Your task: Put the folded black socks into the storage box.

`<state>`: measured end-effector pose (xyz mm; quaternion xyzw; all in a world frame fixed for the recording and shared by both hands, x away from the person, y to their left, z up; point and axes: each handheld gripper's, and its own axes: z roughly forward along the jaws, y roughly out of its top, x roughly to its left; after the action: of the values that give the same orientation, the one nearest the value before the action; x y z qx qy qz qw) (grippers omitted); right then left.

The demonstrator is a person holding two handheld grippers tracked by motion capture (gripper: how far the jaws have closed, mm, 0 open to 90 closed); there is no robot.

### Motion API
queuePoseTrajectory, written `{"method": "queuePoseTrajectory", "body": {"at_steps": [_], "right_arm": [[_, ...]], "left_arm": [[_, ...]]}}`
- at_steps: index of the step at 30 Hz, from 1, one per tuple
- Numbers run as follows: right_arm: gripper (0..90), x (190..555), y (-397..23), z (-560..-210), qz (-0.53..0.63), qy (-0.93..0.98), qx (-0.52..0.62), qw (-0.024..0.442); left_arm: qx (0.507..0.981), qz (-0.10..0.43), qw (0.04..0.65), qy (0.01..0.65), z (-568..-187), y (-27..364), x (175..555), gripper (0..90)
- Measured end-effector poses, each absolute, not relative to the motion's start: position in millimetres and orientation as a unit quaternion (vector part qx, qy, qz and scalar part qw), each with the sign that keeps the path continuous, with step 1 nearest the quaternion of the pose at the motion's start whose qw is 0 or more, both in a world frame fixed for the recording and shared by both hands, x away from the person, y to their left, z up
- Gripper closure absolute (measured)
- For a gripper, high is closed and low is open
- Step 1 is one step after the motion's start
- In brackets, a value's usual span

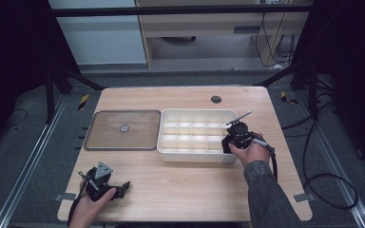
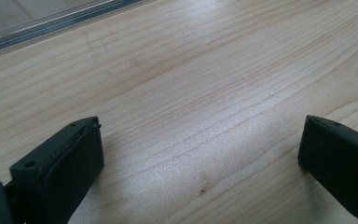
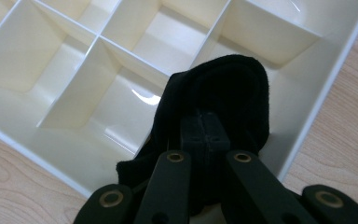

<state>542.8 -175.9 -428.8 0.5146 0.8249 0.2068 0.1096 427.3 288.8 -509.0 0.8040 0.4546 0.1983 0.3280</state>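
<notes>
The right claw (image 3: pixel 204 133) is clenched on a black cloth (image 3: pixel 223 88); its two jaws meet with the soft fabric pinched between them. In the right gripper view the cloth folds over the jaw tips like a dark hood, matte and slightly fuzzy at the edge, and one corner hangs down at the lower left. It hangs over a near corner compartment of the white tray (image 3: pixel 23 135), close to the tray's outer wall. Whether the cloth touches the bottom of the compartment, I cannot tell. The high view gives what this close view does not: the right claw (image 1: pixel 232 140) is at the near right corner of the tray (image 1: pixel 195 156), and the tray has many small compartments in rows.

The left claw (image 2: pixel 200 144) is released, with its jaws far apart and bare wood between them. In the high view this left claw (image 1: pixel 119 189) lies low on the worktop (image 1: pixel 180 190) near the front left edge, well apart from the tray.

Just beside the tray on its left lies a flat transparent lid (image 1: pixel 122 129) with a small round knob in the middle. Its edge (image 2: pixel 51 25) also crosses the upper left of the left gripper view.
</notes>
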Motion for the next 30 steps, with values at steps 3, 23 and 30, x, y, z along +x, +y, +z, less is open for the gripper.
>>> {"method": "queuePoseTrajectory", "body": {"at_steps": [3, 23, 30], "right_arm": [[90.0, 543, -176, -430, 0.204, 0.827, 0.512, 0.109], [90.0, 543, -176, -438, 0.202, 0.828, 0.513, 0.101], [90.0, 547, -175, -442, 0.191, 0.831, 0.514, 0.089]], "left_arm": [[0.804, 0.198, 0.328, 0.455, -509, 289, 427, 0.0], [0.804, 0.198, 0.329, 0.453, -509, 287, 427, 0.0], [0.805, 0.198, 0.329, 0.452, -509, 287, 427, 0.0]]}}
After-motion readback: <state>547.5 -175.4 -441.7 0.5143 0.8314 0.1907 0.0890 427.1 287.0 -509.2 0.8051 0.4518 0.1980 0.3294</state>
